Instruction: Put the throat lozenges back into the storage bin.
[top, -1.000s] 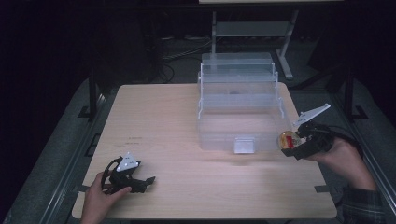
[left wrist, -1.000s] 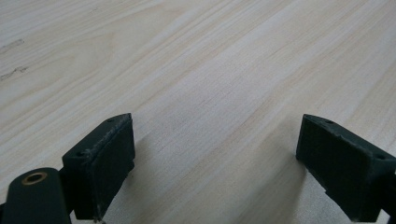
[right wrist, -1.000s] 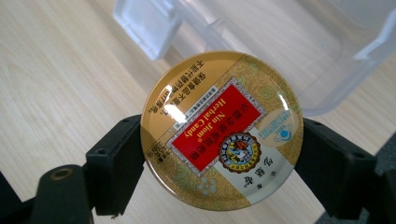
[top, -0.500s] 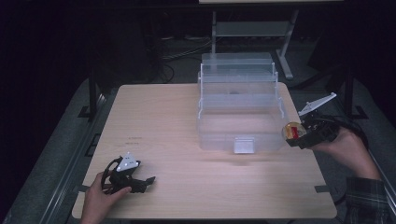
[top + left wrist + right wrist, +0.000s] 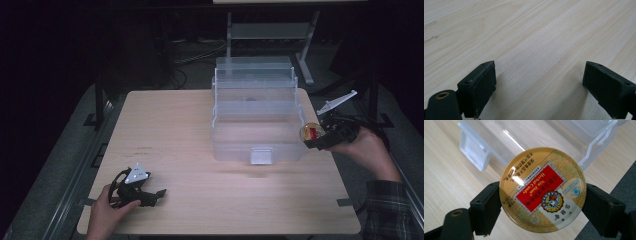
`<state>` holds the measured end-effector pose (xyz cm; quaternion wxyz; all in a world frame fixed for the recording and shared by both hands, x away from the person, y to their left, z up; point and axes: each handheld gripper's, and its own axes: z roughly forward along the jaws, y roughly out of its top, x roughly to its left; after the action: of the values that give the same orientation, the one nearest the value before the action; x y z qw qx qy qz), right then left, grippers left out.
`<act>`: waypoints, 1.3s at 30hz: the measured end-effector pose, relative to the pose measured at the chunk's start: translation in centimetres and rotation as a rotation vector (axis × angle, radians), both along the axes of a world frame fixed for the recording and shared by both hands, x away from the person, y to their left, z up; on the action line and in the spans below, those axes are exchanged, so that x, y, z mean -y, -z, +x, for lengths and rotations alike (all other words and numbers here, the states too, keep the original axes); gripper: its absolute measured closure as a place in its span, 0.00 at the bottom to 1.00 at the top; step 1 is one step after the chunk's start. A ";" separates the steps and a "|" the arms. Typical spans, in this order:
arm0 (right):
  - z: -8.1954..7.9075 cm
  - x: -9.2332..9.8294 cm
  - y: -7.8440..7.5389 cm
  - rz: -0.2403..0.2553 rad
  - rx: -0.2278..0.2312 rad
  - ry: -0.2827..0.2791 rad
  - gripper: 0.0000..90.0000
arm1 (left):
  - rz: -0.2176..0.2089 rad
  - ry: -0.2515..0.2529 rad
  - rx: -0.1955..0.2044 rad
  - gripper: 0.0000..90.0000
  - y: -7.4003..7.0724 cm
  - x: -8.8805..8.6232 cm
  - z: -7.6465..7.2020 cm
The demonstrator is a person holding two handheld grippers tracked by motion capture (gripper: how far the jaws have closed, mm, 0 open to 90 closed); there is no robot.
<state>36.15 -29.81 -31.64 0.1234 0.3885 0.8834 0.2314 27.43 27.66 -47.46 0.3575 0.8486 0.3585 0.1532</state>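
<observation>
Right hand-held gripper (image 5: 311, 136) lifted candy tin (image 5: 308, 132) — outward, rightward.

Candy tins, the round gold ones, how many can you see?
1. The round gold candy tin with the red label is held between the fingers of the right gripper, beside the clear plastic box. The box's walls might hide others.

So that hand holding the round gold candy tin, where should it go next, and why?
Probably up and over the clear box's open tiers. The right tool grips the candy tin at the box's right side, still outside it, while the left tool rests open on the table.
</observation>
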 end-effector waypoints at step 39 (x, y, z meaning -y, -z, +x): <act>4.7 -2.7 1.8 -0.056 -0.059 0.029 0.22 | 0.001 0.000 0.000 0.12 0.0 0.0 0.0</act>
<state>40.87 -27.10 -33.41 0.1113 0.4044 0.8870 0.1931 27.43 27.66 -47.46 0.3573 0.8488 0.3582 0.1535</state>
